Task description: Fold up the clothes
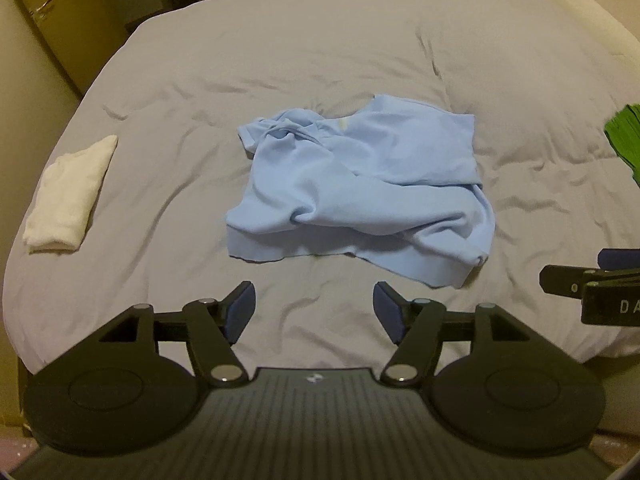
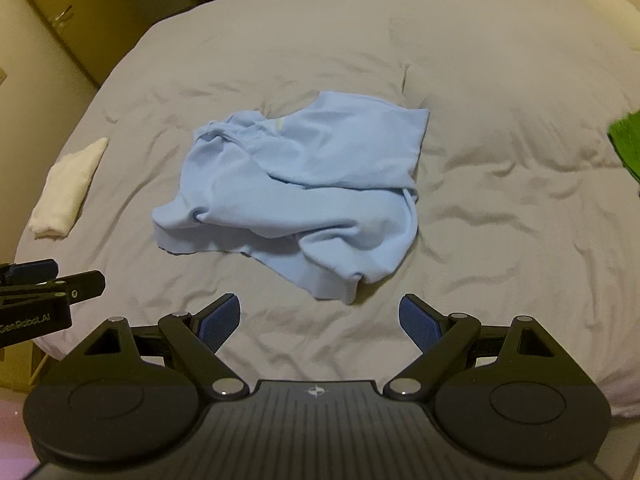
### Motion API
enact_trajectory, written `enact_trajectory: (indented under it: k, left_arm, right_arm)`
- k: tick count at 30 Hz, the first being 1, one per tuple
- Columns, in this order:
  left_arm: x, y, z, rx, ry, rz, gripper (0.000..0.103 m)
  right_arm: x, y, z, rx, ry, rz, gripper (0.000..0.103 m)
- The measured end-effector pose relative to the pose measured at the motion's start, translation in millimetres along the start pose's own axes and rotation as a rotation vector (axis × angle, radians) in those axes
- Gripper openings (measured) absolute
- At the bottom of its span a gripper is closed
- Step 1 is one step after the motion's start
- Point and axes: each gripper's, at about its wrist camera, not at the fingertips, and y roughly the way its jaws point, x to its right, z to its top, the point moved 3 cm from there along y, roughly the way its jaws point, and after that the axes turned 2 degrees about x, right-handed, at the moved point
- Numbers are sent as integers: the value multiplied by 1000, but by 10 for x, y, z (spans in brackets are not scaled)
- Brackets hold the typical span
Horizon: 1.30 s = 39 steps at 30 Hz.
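A crumpled light-blue cotton shirt [image 1: 360,196] lies near the middle of a bed covered in a wrinkled grey sheet [image 1: 280,60]. Well to its left, near the bed's edge, lies a folded white cloth [image 1: 68,196]; far right, a green fabric piece [image 1: 626,136] sits at the frame edge. Behind the bed's far left corner stands a beige wooden cupboard [image 1: 60,12].

A grey bed cover [image 1: 320,40] beside a closet door [image 1: 40,12].

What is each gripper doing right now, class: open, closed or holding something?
Left gripper: open, holding nothing.
Right gripper: open, holding nothing.
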Motion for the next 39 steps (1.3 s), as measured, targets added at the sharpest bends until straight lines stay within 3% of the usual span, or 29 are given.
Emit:
enact_trajectory:
  k: [8, 15, 22, 25, 30, 33, 36, 39]
  left_arm:
    - [-173, 22, -182, -12, 14, -12, 63]
    - [-341, 231, -273, -27, -25, -11, 68]
    - [-500, 772, -399, -118, -56, -1, 69]
    - [-539, 1091, -359, -105, -43, -1, 75]
    - [-747, 1720, -280, -89, -52, 14, 76]
    - [-913, 2042, -192, -66, -71, -14, 79]
    - [-1060, 2316, -92, -17, -61, -92, 89]
    - [-1142, 2606, -3, 13, -12, -128, 90]
  right_arm:
    - [-166, 34, -266, -6, 31, -23, 89]
    - [-169, 240, -301, -30, 29, -31, 89]
    - [35, 782, -438, -140, 33, -28, 89]
    - [170, 1002, -432, -145, 28, -12, 89]
    - [452, 1532, -503, -190, 40, 24, 89]
    - [551, 1811, -563, -189, 47, 40, 89]
    - [551, 1996, -592, -140, 50, 66, 89]
    - [492, 2167, -593, -65, 46, 69, 89]
